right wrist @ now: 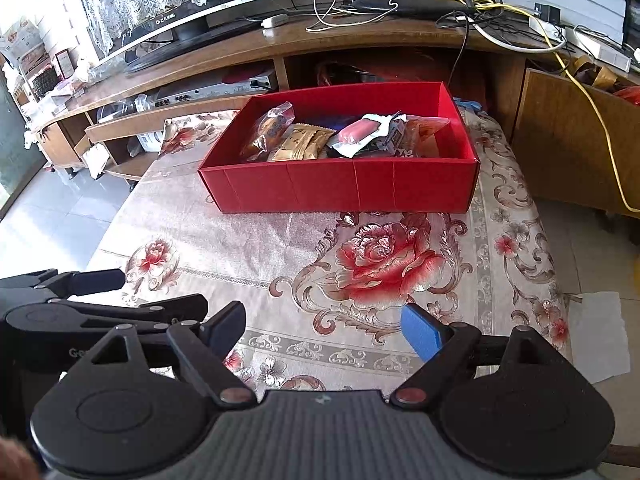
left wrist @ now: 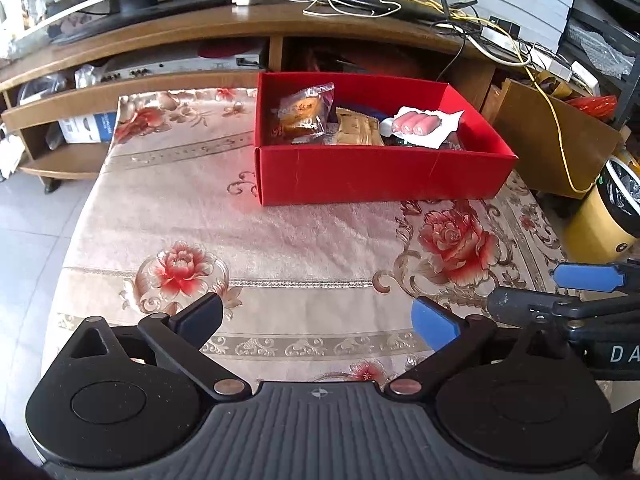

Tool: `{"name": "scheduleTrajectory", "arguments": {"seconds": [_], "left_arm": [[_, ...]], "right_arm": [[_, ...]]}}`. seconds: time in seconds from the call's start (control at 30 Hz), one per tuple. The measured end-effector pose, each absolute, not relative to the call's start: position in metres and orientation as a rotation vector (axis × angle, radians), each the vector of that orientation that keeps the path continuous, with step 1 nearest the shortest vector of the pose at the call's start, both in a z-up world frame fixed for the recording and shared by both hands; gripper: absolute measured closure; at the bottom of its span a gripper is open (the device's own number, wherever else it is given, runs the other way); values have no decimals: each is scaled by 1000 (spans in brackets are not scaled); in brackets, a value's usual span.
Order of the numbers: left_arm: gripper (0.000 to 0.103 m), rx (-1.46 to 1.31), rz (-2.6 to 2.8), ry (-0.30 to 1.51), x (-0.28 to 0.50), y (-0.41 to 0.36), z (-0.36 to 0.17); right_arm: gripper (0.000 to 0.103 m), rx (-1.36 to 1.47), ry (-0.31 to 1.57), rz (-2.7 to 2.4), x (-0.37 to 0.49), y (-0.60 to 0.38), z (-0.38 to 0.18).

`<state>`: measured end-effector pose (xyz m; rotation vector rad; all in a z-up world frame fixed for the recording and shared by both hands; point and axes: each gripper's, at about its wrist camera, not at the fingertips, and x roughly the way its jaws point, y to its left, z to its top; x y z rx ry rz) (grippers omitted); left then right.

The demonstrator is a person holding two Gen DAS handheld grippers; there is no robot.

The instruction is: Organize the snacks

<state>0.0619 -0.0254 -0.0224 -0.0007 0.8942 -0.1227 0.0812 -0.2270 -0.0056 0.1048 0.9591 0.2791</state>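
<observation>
A red box (left wrist: 380, 172) stands at the far side of the flowered tablecloth (left wrist: 280, 240). Inside lie a clear pastry packet (left wrist: 302, 114), a gold packet (left wrist: 358, 128) and a pack of pink sausages (left wrist: 416, 124). The right wrist view shows the same red box (right wrist: 340, 188) with the sausages (right wrist: 358, 130) on top of the pile. My left gripper (left wrist: 316, 320) hangs open over bare cloth near the table's front, nothing between its fingers. Just to its right, my right gripper (right wrist: 324, 330) is also open and holds nothing. Each gripper shows at the edge of the other's view.
Behind the table runs a wooden TV stand (left wrist: 200, 28) with a screen, a router and tangled cables (left wrist: 460, 16). A cardboard box (left wrist: 560, 132) and a yellow bin (left wrist: 600, 220) stand to the right. White paper (right wrist: 596, 336) lies on the floor by the table's right edge.
</observation>
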Motion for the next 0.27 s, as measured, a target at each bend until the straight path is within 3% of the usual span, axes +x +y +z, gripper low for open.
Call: {"name": "scheduleTrajectory", "arguments": {"seconds": [0.27], "left_arm": [[0,23,-105,871,60,-26,-21]], "right_arm": [[24,95,971,267,81,-227,-8]]}}
